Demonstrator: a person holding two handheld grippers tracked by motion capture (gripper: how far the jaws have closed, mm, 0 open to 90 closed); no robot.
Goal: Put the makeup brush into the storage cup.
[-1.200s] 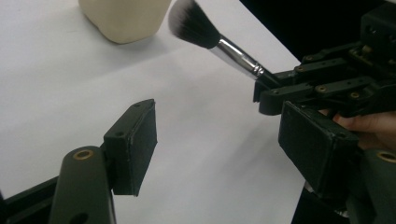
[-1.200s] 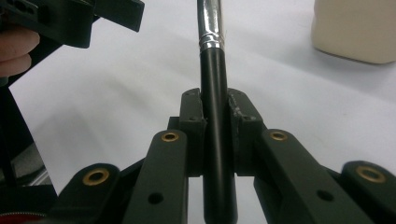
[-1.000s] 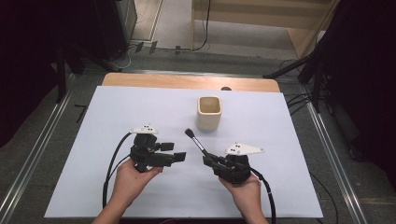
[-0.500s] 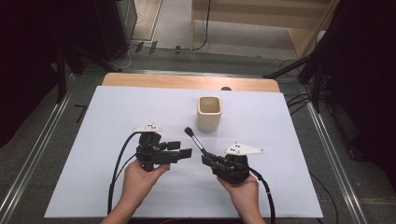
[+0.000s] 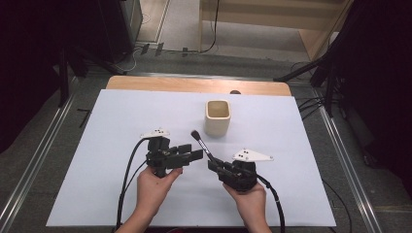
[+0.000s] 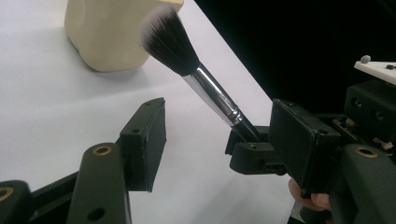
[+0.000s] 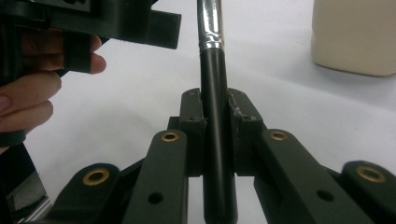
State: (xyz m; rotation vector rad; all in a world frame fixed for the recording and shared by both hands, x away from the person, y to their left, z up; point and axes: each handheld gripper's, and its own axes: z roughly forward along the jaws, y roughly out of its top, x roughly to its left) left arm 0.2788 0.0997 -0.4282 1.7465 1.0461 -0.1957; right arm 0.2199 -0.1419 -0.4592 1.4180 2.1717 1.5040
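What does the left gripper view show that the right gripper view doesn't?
Left gripper view alone: the makeup brush's black, white-tipped bristle head, and the left gripper with jaws apart, which have just been closing, the brush between them untouched.

Right gripper view alone: the right gripper clamped on the brush's black handle, plus fingers of the person's left hand.

Both: the silver ferrule, the cream square cup and the white table cover.

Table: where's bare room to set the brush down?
Free: the white sheet left of the cup, and right of it to the table edge. Crowded: the middle front, where the left gripper meets the brush in the right gripper.
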